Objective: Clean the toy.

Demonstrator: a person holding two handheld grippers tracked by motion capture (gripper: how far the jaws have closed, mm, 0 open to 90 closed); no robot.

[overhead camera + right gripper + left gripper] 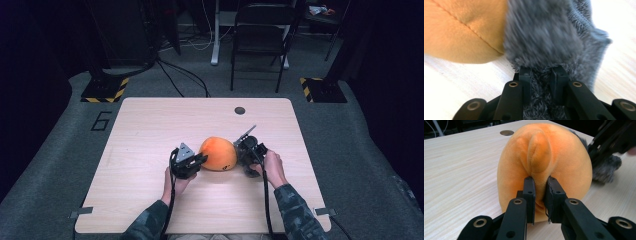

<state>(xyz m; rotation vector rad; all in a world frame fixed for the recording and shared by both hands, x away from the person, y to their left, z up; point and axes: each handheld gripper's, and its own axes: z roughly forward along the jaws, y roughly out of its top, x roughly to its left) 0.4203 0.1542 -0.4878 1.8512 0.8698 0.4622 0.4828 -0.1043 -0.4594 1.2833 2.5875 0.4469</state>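
Two hand-held grippers at work on one orange plush toy, seen from the high view near the middle of a pale wood-grain table. Rounded, dome-like shape, soft matte nap. Left gripper against the toy's left flank, grey three-cornered plate on top; right gripper against its right flank, partly hidden by the hand. Round dark cable hole in the tabletop beyond the toy. Black folding chair on the grey carpet past the far edge.

Left gripper view: orange plush toy close ahead, resting on the table. Short velvety pile, a raised oval flap running down the middle with stitched creases either side. Left gripper with black jaws drawn close, pinching the lower end of that flap between the pads. Dark grey fuzzy part at the toy's far right, right gripper blurred above it. Cable hole at the far edge.

Right gripper view: dark grey fuzzy part, long shaggy pile, with a knitted ribbed edge at upper right. Right gripper nearly closed, jaws clamped on the grey fur. Orange plush at upper left, smooth with a sewn seam, touching the grey part. Table beneath, light laminate.
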